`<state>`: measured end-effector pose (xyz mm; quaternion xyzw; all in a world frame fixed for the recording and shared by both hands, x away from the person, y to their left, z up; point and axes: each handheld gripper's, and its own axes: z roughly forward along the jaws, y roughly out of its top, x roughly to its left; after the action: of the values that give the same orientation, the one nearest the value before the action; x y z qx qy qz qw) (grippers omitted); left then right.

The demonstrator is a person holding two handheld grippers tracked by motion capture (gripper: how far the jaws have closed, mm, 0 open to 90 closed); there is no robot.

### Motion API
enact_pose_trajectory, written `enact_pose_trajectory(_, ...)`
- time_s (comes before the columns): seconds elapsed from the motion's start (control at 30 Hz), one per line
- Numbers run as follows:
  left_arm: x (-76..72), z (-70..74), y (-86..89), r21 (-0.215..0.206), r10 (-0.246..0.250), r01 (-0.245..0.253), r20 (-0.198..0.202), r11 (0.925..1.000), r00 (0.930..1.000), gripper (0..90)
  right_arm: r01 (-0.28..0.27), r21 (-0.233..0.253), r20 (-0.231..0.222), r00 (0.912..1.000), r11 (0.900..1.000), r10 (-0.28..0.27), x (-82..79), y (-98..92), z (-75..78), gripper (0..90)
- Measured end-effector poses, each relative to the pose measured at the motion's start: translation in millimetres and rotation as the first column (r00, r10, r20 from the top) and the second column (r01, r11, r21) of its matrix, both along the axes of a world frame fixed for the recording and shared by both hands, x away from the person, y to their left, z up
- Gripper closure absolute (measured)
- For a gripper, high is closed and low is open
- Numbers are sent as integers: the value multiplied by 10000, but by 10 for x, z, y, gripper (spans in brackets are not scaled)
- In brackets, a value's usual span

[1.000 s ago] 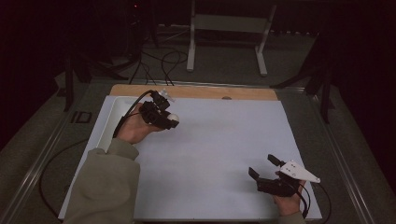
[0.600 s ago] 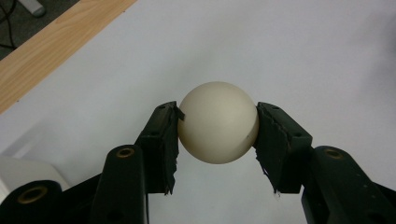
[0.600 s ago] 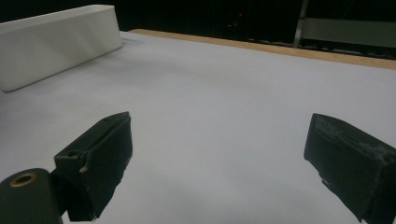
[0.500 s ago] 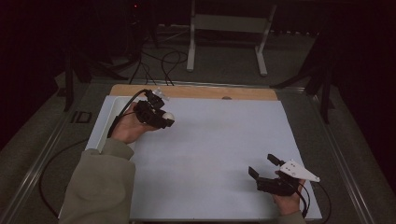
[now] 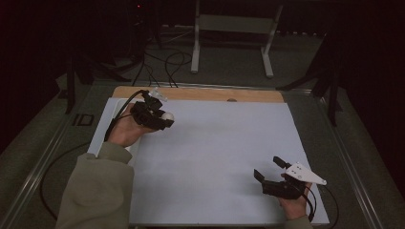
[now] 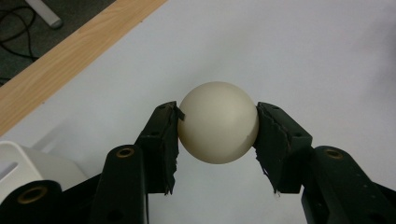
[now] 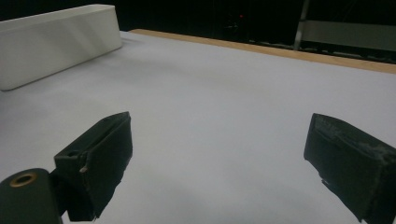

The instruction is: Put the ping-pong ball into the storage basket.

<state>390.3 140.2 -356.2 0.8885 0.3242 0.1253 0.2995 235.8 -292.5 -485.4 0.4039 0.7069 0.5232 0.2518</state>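
A cream-white ball (image 6: 218, 122) is clamped between the two black jaws of my left gripper (image 6: 217, 128), held just above the white table sheet. In the high view that left gripper (image 5: 165, 119) sits at the table's far left with the ball (image 5: 167, 116) at its tip. My right gripper (image 5: 268, 169) rests near the front right corner, jaws wide apart and nothing between them; in its own view the right gripper (image 7: 219, 144) looks across bare sheet.
A white rectangular tray (image 7: 56, 42) stands along the table's left edge, its corner (image 6: 18, 163) beside my left gripper. A wooden strip (image 5: 200, 94) borders the far edge of the white sheet (image 5: 224, 143). Cables and a metal stand lie on the floor beyond.
My left gripper has drifted slightly toward the far left with the ball held in it. The right gripper has stayed in place.
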Motion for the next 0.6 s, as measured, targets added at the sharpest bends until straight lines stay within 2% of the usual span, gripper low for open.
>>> enact_pose_trajectory(0.6, -35, 27, 192, 52, 235, -236, 263, 9997, 9994, 514, -97, -158, 22, 10000, 9998, 97, 10, -18, -9, 75)
